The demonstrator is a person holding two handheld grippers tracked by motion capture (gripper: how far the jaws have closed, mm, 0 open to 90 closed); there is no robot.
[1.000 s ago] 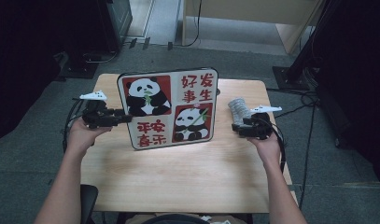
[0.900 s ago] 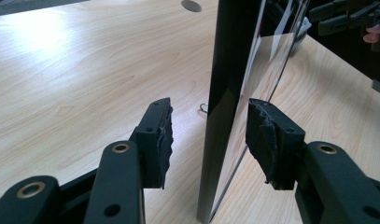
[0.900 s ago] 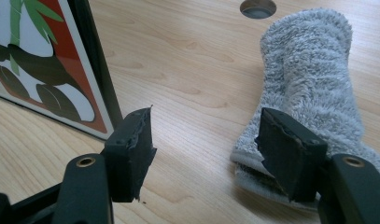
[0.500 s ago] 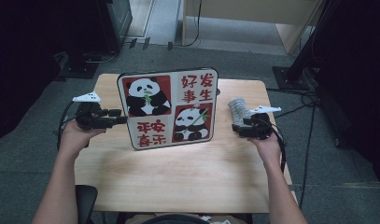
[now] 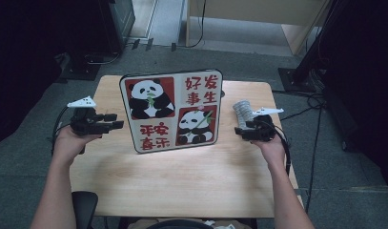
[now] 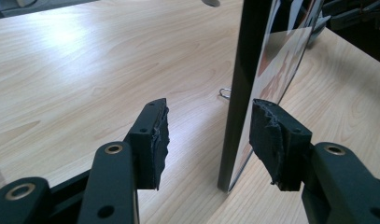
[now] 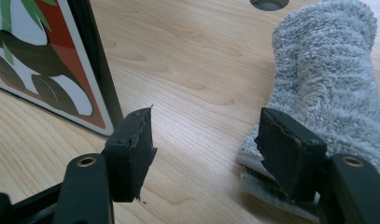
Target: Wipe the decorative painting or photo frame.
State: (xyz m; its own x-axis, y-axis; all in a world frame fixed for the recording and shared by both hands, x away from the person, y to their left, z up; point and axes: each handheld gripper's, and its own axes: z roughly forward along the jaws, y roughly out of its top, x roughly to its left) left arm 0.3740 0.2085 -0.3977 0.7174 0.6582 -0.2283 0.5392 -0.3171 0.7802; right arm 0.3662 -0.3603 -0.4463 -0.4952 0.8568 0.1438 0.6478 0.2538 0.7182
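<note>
A board (image 5: 172,110) with panda pictures and red characters stands upright in the middle of the wooden table (image 5: 182,181). My left gripper (image 5: 118,120) is open at the board's left edge, its tips just short of it. In the left gripper view the board's dark edge (image 6: 239,88) shows in the gap of my left gripper (image 6: 208,126); nothing touches the pads. My right gripper (image 5: 237,131) is open by the board's right side, beside a rolled grey towel (image 5: 242,110). The right gripper view has my right gripper (image 7: 206,140) with one jaw over the near end of the towel (image 7: 327,88) and the board (image 7: 47,60) at left.
A small metal ring (image 6: 223,92) lies on the table behind the board. A round hole (image 7: 269,3) is in the tabletop past the towel. Dark floor, cables and stands surround the table. Bare wood stretches in front of the board.
My left gripper has drawn back to the left, from touching the board's left edge to just off it. The right gripper, board and towel have stayed put.
</note>
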